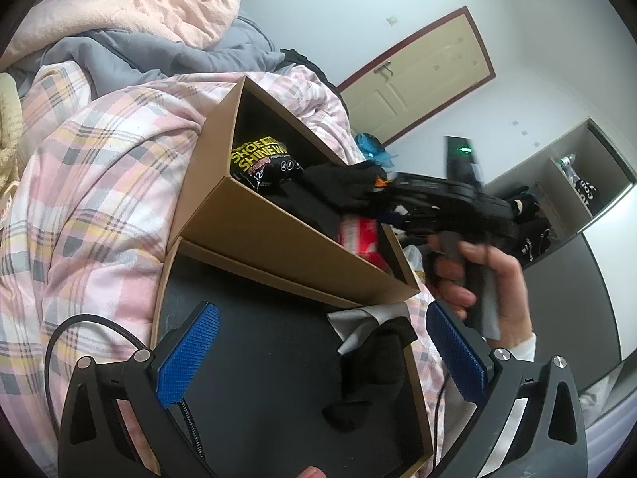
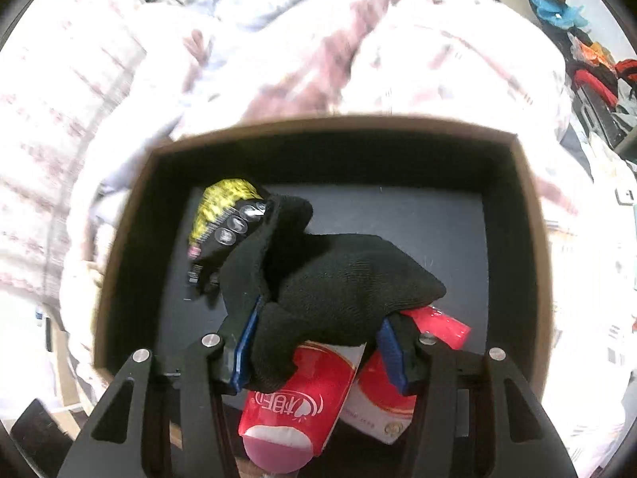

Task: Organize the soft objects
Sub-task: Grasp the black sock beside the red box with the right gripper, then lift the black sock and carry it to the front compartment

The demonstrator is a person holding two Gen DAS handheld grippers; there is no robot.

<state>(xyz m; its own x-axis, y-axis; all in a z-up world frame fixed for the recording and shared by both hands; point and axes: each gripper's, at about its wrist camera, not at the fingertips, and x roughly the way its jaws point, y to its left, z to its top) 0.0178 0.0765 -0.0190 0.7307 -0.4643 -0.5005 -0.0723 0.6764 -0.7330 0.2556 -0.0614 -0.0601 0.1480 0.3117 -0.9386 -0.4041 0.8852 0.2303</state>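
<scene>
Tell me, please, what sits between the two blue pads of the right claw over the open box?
A bunched black sock sits between the right claw's pads, pinched at its lower folds, above red packets in the box. The right wrist view shows it.

I see the box (image 2: 529, 239) is brown cardboard, matt outside, with a dark matt lining inside. The sock (image 2: 338, 279) my right gripper (image 2: 318, 352) presses on is black knitted cloth, rough and dull. The red packs (image 2: 302, 406) look like glossy plastic film, and the yellow-black pouch (image 2: 223, 215) shines too. My left gripper (image 1: 322, 358) has blue ribbed pads (image 1: 187, 358) and matt black plastic arms. The quilt (image 1: 91, 183) is soft checked cloth.
</scene>
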